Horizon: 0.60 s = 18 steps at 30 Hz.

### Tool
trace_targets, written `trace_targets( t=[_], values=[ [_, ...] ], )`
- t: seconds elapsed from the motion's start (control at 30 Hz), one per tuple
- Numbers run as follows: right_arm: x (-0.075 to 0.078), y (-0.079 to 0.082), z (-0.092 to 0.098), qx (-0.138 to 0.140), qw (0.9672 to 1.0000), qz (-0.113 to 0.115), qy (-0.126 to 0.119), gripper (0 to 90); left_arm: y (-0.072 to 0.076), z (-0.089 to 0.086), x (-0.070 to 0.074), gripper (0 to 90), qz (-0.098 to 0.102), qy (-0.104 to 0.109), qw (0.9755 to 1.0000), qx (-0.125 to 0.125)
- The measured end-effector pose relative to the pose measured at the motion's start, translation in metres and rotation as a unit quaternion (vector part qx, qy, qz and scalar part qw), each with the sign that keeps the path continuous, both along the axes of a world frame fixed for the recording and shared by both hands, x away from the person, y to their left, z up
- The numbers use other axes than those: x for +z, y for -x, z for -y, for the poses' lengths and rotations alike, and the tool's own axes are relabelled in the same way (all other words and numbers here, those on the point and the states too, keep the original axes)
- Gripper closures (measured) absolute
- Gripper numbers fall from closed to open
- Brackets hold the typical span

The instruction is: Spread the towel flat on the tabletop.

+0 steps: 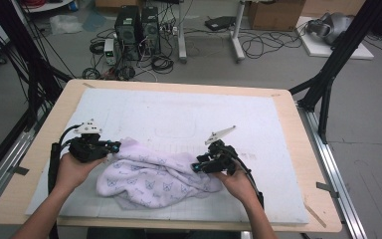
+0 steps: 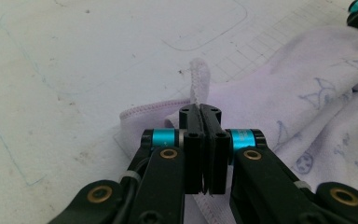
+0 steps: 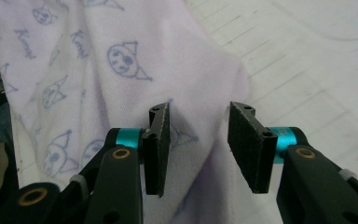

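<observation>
The towel [image 1: 154, 177] lay crumpled on the mat [image 1: 278, 129], not yet spread. Left gripper [image 2: 204, 116] was clamped on its hem; right gripper [image 3: 198, 140] stood apart over a fold, gripping nothing.

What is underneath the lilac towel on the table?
Around the lilac towel a white gridded mat shows, lying on the wooden table. The mat runs under the towel; whether anything else lies beneath the bunched folds is hidden.
</observation>
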State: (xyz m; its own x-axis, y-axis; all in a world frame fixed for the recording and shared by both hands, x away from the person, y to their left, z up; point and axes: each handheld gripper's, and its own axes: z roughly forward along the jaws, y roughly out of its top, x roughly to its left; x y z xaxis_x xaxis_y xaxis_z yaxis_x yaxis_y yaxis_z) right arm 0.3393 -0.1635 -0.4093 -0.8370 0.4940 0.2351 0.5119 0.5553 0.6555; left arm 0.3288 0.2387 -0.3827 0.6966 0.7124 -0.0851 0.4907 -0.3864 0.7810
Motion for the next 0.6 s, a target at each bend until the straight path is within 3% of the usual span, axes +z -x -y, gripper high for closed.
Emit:
trace_targets(
  t=[0.1, 0.2, 0.23, 0.27, 0.3, 0.33, 0.4, 0.47, 0.6],
  values=[
    [-0.005, 0.000, -0.009, 0.030, 0.9994, -0.017, 0.007, 84.2, 0.000, 0.000, 0.000, 87.6, 0.000, 0.000, 1.0000, -0.001],
    [-0.002, 0.001, -0.010, 0.030, 0.9994, -0.013, 0.007, 85.7, -0.001, 0.000, 0.002, 87.6, 0.000, 0.006, 1.0000, 0.003],
    [0.005, 0.001, -0.005, 0.014, 0.9999, 0.003, 0.000, 85.9, -0.002, 0.001, 0.005, 87.6, 0.005, 0.010, 0.9999, 0.005],
    [0.005, 0.001, -0.005, 0.014, 0.9999, 0.003, 0.000, 85.9, -0.002, 0.001, 0.005, 87.7, 0.005, 0.010, 0.9999, 0.005],
    [0.015, 0.000, 0.004, -0.008, 0.9997, 0.022, -0.012, 86.0, -0.003, 0.004, 0.010, 87.6, 0.011, 0.014, 0.9998, 0.005],
    [0.015, 0.000, 0.004, -0.008, 0.9997, 0.022, -0.012, 86.0, -0.003, 0.004, 0.010, 87.6, 0.011, 0.014, 0.9998, 0.005],
    [0.033, 0.003, 0.014, -0.029, 0.9978, 0.057, -0.015, 86.1, -0.004, 0.007, 0.016, 87.6, 0.017, 0.019, 0.9997, 0.004],
    [0.042, 0.008, 0.014, -0.024, 0.9965, 0.080, -0.007, 86.1, -0.004, 0.010, 0.021, 87.7, 0.025, 0.018, 0.9995, 0.001],
    [0.042, 0.022, 0.003, 0.005, 0.9957, 0.093, 0.006, 86.1, -0.001, 0.008, 0.017, 87.6, 0.019, 0.007, 0.9998, 0.001]
  ],
)
